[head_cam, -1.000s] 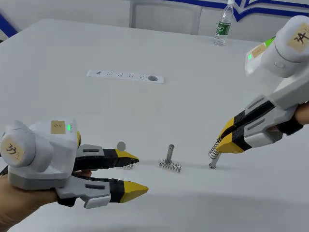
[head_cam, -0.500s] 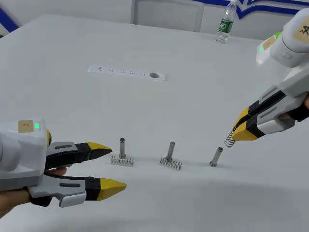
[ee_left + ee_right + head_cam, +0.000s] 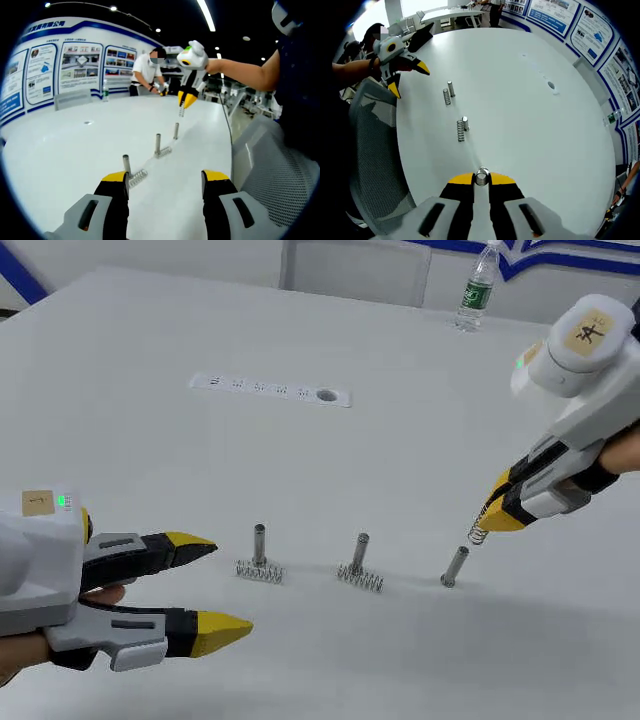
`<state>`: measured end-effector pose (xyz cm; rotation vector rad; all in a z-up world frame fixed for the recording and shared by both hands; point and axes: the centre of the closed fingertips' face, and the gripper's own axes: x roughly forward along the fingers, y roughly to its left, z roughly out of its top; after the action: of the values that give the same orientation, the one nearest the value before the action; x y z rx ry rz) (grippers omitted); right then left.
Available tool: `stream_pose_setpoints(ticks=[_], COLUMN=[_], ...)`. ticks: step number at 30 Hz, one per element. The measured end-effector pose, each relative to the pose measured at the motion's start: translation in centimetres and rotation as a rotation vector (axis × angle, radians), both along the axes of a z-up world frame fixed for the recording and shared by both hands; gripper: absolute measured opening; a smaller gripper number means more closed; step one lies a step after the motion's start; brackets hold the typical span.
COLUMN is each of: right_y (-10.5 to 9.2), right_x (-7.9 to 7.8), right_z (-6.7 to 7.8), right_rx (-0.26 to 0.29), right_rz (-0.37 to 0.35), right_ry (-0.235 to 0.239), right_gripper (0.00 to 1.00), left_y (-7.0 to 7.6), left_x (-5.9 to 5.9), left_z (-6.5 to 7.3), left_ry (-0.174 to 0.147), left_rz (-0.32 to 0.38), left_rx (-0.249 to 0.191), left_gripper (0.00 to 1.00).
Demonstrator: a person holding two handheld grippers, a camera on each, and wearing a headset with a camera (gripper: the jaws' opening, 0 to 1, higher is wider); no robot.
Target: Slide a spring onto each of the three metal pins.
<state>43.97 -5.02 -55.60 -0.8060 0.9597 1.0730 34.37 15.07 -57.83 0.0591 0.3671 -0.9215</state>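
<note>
Lit brightly and evenly from above the white surface (image 3: 140,380), with faint, soft shadows under the pins (image 3: 360,547) and a broad dim band along its near edge. Glare from ceiling strip lamps (image 3: 206,14) above the surface; fisheye bending at both gripper views' edges.

Head view high, looking down, gripper views low, facing oppositely, sharing pins (image 3: 360,548)

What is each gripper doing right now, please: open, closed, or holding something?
Left gripper: open, holding nothing.
Right gripper: closed on a spring.
</note>
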Motion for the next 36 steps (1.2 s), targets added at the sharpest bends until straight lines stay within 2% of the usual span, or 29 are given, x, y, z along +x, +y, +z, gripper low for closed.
stream_pose_setpoints(ticks=[16,36], right_y=[-0.2,-0.1], right_x=[0.7,1.0], right_z=[-1.8,-2.9], right_rx=[-0.017,-0.029], right_rz=[-0.017,-0.024], right_ry=[0.025,0.043], right_gripper=[0.12,0.12], left_y=[0.1,0.1], left_x=[0.0,-0.1], left_z=[0.0,-0.1], left_ry=[0.002,0.008], left_rz=[0.006,0.011], left_rx=[0.0,0.003], left_gripper=[0.62,0.61])
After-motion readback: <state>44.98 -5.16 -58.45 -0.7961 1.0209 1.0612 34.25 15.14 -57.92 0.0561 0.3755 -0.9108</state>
